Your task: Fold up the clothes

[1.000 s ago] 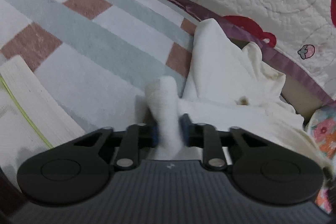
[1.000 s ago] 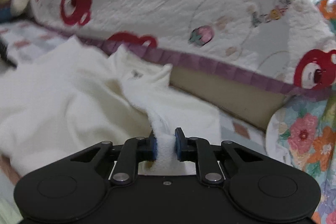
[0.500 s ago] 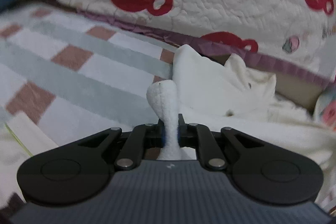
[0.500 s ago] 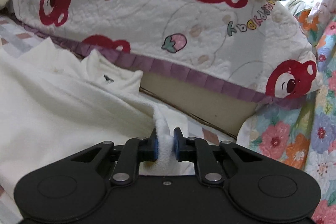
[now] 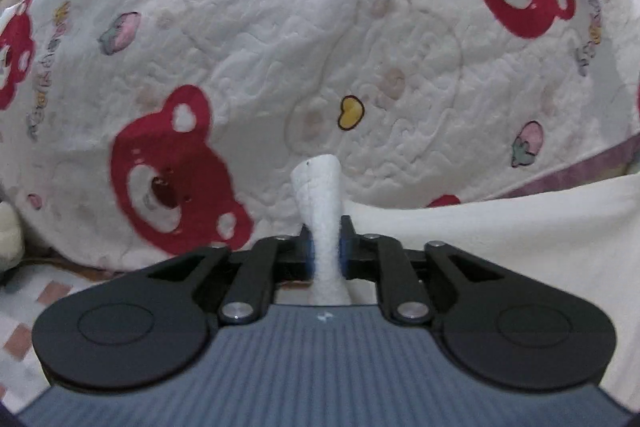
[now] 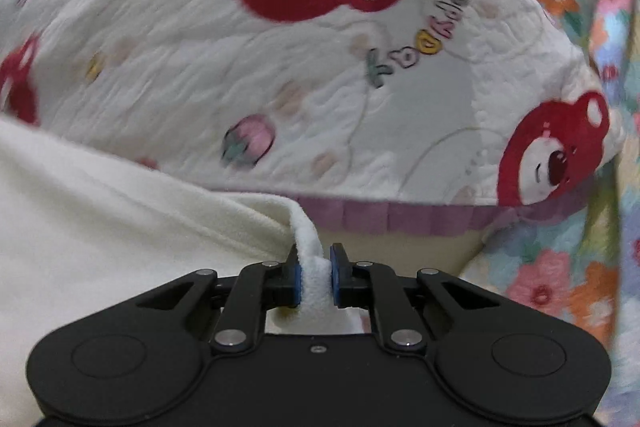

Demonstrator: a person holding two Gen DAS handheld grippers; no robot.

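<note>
Far left in the left wrist view: a checked rug point(image 5: 36, 297) low in the corner, pink and grey squares, blurred. Above and behind it, filling most of the picture, a quilted cover point(image 5: 280, 59) with red bear faces.

At centre, the left gripper point(image 5: 326, 247) closed tight on a pinched tuft of the cream garment point(image 5: 500, 247). Tuft standing nearly upright between the two blue pads, its tip leaning a little to the left. From the pinch, the cloth spreading to the right as a broad sheet, its upper edge running about level toward the right border, in front of the quilt's purple hem.

In the right wrist view: the same garment point(image 6: 100, 227) filling the left side, its edge sloping down to the right toward the claw. Right gripper point(image 6: 316, 277) clamped on a narrow white strip of that edge, pads almost meeting, strip rising up and slightly left from the grip. Long axis of the garment stretched between the two grippers. Farther right, a floral fabric point(image 6: 560, 267), blurred.
</note>
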